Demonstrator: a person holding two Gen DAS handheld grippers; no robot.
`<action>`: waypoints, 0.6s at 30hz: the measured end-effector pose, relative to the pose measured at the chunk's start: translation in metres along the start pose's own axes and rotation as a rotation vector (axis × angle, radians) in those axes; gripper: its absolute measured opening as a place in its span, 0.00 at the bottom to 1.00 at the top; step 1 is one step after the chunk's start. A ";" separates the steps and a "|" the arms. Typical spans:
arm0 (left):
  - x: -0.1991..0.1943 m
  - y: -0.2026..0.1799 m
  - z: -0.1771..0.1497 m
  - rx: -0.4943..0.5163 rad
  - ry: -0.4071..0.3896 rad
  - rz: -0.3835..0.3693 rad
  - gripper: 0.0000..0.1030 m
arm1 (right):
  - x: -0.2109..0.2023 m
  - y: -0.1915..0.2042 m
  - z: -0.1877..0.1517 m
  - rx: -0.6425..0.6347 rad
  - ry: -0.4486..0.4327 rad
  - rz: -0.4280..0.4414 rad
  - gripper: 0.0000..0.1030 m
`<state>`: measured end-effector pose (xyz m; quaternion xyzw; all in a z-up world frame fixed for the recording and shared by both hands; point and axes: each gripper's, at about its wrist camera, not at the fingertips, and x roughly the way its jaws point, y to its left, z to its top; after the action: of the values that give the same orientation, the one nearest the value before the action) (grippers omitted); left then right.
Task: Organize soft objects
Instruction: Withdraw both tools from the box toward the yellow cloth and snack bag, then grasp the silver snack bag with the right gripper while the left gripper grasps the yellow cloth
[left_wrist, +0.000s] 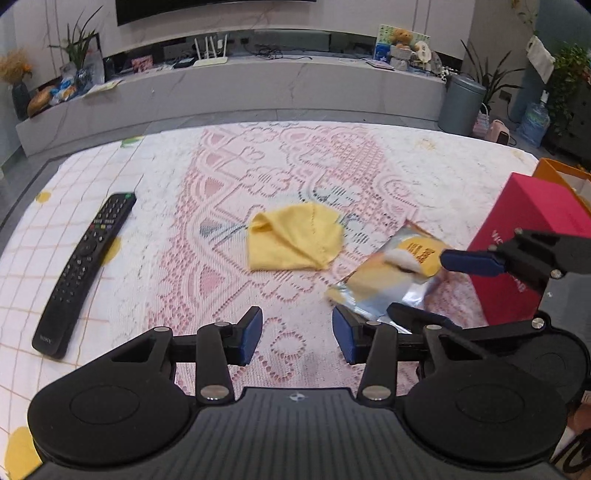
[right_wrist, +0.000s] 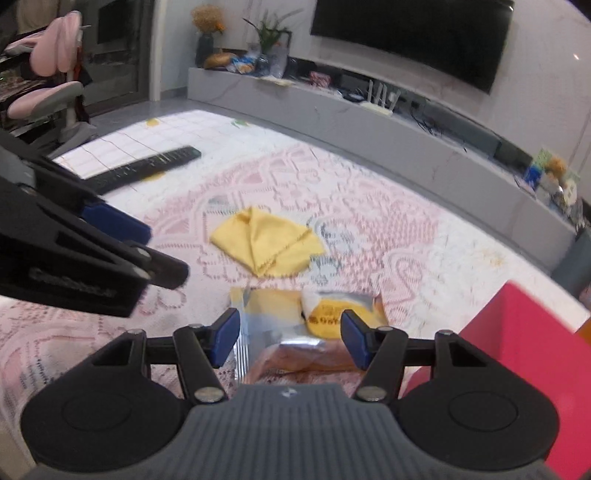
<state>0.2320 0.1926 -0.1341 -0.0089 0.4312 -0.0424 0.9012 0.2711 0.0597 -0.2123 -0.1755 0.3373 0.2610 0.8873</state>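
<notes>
Looking along our left gripper (left_wrist: 297, 334), we see its blue-padded jaws spread apart with nothing between them, only the pink lace tablecloth (left_wrist: 229, 177) below. Ahead of it, near the middle of the table, lies the yellow cloth (left_wrist: 293, 240), loosely folded over itself and flat on the lace. To the left, well apart from the cloth, a black remote control (left_wrist: 85, 273) rests at an angle on the checked part of the covering.

To the right of the cloth sits a snack packet (left_wrist: 391, 273), silvery with a yellow label, near the cloth but not touching it. Our right gripper (right_wrist: 290, 338) has its jaws open too, one pad on each side of the packet. In the right wrist view the packet (right_wrist: 306, 325) lies between the two pads, and the left pad sits close against the packet's crimped edge; we cannot tell whether either pad actually touches it. From the left wrist view the same gripper (left_wrist: 424, 291) reaches in from the right, one finger above the packet and one at its near edge.

A red box (left_wrist: 528, 240) stands just right of the packet at the table's edge, and it shows again in the right wrist view (right_wrist: 524, 350) beside our right finger. The yellow cloth (right_wrist: 266, 242) lies beyond the packet there, with the remote (right_wrist: 147, 168) farther back on the left.
</notes>
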 end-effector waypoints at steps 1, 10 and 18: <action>0.002 0.000 -0.001 0.003 -0.004 -0.007 0.51 | 0.002 0.000 -0.002 0.023 0.006 -0.011 0.59; 0.021 0.003 -0.002 0.019 0.017 -0.039 0.34 | 0.006 0.014 -0.016 0.227 -0.024 -0.125 0.59; 0.021 0.009 -0.010 0.005 0.034 -0.036 0.35 | 0.026 0.018 -0.026 0.309 0.023 -0.117 0.27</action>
<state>0.2375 0.1999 -0.1572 -0.0137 0.4459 -0.0599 0.8930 0.2642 0.0702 -0.2510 -0.0592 0.3728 0.1518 0.9135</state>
